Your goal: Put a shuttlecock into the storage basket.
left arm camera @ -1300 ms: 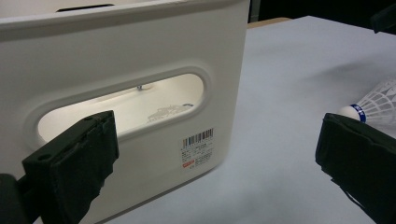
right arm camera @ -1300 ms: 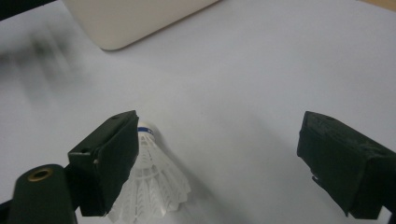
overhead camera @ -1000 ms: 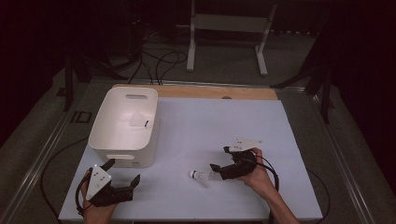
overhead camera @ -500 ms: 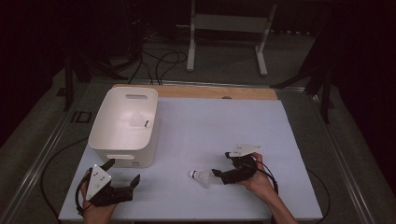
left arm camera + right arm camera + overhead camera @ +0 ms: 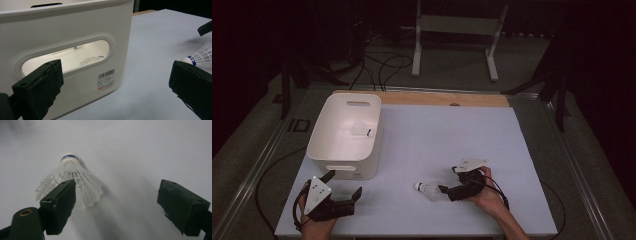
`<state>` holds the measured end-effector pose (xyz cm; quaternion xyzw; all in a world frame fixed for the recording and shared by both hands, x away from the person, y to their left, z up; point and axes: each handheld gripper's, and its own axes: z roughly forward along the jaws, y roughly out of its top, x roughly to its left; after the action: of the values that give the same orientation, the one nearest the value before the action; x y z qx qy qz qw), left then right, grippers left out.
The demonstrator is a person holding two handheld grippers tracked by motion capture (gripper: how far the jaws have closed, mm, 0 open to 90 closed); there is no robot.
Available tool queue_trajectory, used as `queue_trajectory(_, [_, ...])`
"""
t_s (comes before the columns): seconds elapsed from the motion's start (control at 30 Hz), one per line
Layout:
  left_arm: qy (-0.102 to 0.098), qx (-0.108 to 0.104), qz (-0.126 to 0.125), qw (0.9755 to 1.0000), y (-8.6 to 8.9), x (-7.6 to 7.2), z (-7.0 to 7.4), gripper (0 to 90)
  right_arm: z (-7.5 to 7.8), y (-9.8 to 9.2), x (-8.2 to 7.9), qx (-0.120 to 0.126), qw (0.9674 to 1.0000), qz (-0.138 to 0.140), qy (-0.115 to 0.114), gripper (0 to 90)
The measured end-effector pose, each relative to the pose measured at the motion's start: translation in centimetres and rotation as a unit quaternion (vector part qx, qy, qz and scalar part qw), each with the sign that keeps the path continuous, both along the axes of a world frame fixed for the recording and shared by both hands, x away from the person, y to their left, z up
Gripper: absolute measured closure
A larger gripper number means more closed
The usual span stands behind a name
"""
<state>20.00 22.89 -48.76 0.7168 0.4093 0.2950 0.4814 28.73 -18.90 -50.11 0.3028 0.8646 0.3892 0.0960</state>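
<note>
Between wide right tongs (image 5: 116, 207), a lacy white plastic shuttlecock (image 5: 72, 185).

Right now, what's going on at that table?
Right hand-held gripper open beside shuttlecock, not gripping. Left hand-held gripper open, idle near white bin. Nothing between.

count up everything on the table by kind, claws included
shuttlecock: 1 lying on the table, and what looks like another inside the bin, too small to be sure
white bin: 1
claws: 2, the left claw and the right claw, both open
total: 4 for sure
</note>
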Motion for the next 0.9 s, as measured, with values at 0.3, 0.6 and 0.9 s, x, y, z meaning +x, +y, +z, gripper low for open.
queue_trajectory(0.3, [0.001,-0.001,-0.001,1.0,-0.1,0.0,0.0,0.0,-0.2,0.8,0.1,-0.007,0.9999,0.01,-0.001,15.2])
queue_trajectory(0.6, [0.001,-0.001,-0.001,1.0,-0.1,0.0,0.0,0.0,-0.5,1.7,0.4,-0.012,0.9998,0.015,0.0,17.0])
queue_trajectory(0.9, [0.001,-0.001,-0.001,1.0,-0.1,0.1,0.0,0.0,-0.6,2.7,0.4,-0.009,0.9994,0.032,0.003,27.9])
